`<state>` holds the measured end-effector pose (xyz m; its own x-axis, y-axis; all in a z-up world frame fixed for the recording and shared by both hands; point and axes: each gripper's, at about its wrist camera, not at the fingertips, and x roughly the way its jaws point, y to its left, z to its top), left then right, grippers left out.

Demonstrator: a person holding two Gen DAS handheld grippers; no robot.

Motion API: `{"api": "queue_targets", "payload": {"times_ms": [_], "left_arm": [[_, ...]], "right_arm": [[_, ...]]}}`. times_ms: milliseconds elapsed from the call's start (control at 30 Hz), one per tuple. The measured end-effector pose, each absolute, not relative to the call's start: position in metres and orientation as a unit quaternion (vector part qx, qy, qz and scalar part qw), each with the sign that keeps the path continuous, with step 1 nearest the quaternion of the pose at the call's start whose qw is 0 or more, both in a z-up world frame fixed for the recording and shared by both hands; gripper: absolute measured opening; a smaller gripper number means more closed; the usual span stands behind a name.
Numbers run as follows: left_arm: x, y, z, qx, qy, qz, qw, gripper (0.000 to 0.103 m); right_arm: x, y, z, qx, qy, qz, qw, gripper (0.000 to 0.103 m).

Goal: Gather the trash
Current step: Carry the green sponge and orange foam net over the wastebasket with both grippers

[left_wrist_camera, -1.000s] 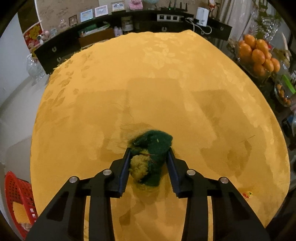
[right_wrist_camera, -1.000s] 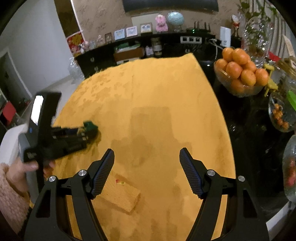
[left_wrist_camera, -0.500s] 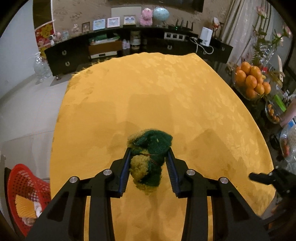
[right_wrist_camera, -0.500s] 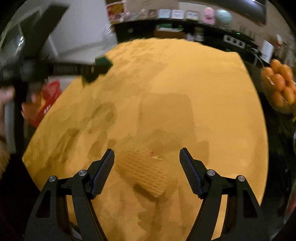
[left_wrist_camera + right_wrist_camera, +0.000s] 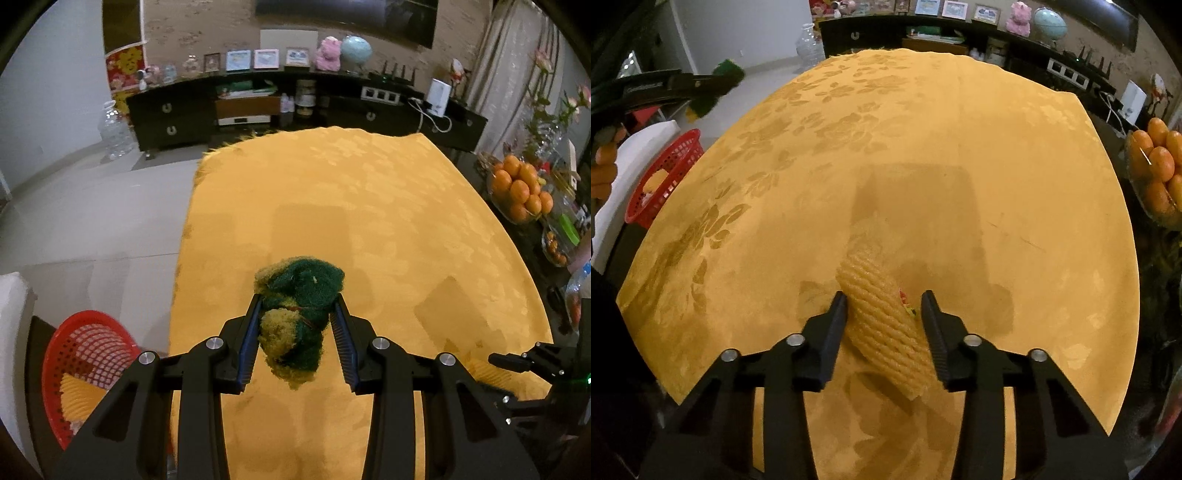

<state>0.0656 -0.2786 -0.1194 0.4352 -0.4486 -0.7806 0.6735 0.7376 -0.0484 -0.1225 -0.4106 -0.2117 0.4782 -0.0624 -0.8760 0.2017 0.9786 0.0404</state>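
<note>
My left gripper is shut on a green and yellow scouring wad, held in the air above the left part of the yellow tablecloth. The right wrist view shows the same wad at the upper left, out past the table's edge. My right gripper points down at the near part of the cloth, its jaws closing. Both pads press on a yellow foam fruit net that lies slanted between them. A small coloured wrapper scrap peeks out by the net's right side.
A red plastic basket stands on the floor left of the table, with yellow foam inside; it also shows as the basket. A glass bowl of oranges and other dishes crowd the table's right side. A dark sideboard lines the far wall.
My right gripper dropped onto the foam net and its jaws closed around it. My left gripper lifted the wad and carried it left toward the table's edge, so the red basket shows more.
</note>
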Motion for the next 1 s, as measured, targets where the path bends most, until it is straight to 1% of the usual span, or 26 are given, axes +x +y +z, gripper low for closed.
{"api": "queue_targets", "payload": {"times_ms": [100,200,433,700,833,1000], "left_arm": [[0.069,-0.267,-0.116,0.133,0.408,-0.327,0.842,0.036],[0.071,-0.258,-0.111,0.130,0.404,-0.319,0.848,0.036],[0.074,-0.234,-0.101,0.121,0.395,-0.297,0.861,0.036],[0.068,-0.194,-0.074,0.117,0.372,-0.253,0.886,0.036],[0.065,-0.168,-0.057,0.102,0.348,-0.226,0.904,0.036],[0.070,-0.150,-0.052,0.090,0.332,-0.203,0.917,0.036]], "right_arm": [[-0.121,-0.412,-0.210,0.070,0.503,-0.080,0.858,0.030],[-0.120,-0.412,-0.205,0.076,0.494,-0.083,0.862,0.027],[-0.109,-0.409,-0.175,0.090,0.449,-0.101,0.883,0.027],[-0.090,-0.386,-0.139,0.062,0.391,-0.117,0.911,0.027],[-0.077,-0.376,-0.128,0.062,0.375,-0.115,0.918,0.027],[-0.054,-0.359,-0.108,0.068,0.363,-0.088,0.925,0.027]]}}
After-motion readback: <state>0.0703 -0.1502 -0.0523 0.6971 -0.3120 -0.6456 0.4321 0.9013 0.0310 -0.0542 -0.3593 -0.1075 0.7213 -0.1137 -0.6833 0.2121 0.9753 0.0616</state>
